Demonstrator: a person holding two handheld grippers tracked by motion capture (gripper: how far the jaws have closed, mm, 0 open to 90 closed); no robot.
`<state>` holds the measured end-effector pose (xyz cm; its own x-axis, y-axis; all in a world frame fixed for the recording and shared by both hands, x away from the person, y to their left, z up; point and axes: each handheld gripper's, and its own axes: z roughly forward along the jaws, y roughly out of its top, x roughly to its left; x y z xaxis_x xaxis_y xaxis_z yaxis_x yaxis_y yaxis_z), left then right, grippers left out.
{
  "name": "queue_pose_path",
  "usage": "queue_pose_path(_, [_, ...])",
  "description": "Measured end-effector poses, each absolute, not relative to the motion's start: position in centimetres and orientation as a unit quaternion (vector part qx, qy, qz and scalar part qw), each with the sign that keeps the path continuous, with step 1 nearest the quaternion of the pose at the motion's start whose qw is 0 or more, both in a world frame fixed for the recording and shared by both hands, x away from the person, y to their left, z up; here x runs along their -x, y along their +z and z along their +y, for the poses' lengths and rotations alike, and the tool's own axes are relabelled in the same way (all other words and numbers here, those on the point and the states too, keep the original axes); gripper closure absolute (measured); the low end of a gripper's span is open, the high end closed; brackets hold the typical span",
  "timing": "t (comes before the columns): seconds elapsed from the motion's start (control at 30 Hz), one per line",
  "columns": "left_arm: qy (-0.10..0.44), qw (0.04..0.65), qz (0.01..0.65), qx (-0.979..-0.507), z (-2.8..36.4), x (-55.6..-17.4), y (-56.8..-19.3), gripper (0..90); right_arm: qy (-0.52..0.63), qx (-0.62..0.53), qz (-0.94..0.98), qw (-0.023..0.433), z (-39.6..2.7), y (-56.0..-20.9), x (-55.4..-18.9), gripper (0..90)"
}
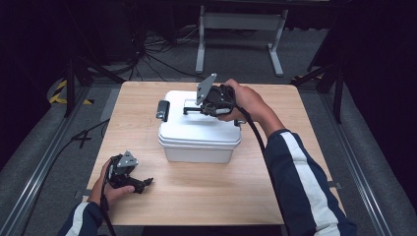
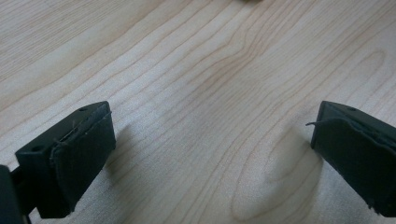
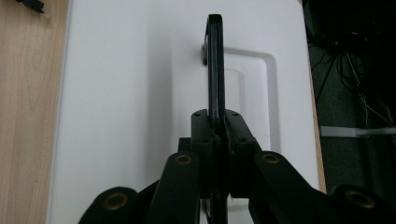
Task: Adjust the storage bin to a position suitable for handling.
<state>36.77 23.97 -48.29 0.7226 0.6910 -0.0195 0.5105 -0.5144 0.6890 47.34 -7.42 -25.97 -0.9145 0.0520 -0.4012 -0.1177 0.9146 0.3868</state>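
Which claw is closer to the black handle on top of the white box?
The right claw: it is shut on the black carry handle of the white box. The left claw rests open on the wooden table, apart from the box, near its front left corner.

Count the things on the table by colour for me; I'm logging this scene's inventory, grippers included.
White: 1, the lidded box.
Black: 4, the box's handle, its side latch, the left gripper, the right gripper.
Total: 5.

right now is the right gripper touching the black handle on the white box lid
Touching. In the right gripper view the right gripper is shut on the black handle of the white box, pads pressed against both its sides.
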Motion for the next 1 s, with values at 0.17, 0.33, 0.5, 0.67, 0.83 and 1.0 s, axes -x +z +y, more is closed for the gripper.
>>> queue_pose_path(0.17, [0.129,0.348,0.349,-0.861,24.0,-36.8,-48.3,0.2,0.209,0.014,0.955,0.209,-8.0,-25.5,-47.3,84.7])
queue_pose_path(0.33, [0.128,0.346,0.348,-0.862,24.0,-36.8,-48.3,0.2,0.211,0.013,0.954,0.213,-8.6,-25.1,-47.2,84.8])
queue_pose_path(0.5, [0.128,0.346,0.348,-0.862,24.0,-36.8,-48.3,0.2,0.22,0.015,0.95,0.22,-9.5,-24.5,-47.1,84.8])
queue_pose_path(0.67, [0.128,0.346,0.348,-0.862,24.0,-36.8,-48.2,0.2,0.225,0.008,0.949,0.222,-11.0,-24.0,-46.8,84.7])
queue_pose_path(0.83, [0.128,0.346,0.348,-0.862,24.0,-36.8,-48.2,0.3,0.222,0.004,0.948,0.229,-12.3,-23.7,-46.3,84.7])
queue_pose_path(1.0, [0.13,0.348,0.349,-0.861,24.0,-36.8,-48.3,0.2,0.221,0.0,0.946,0.236,-14.0,-23.1,-45.9,84.7])
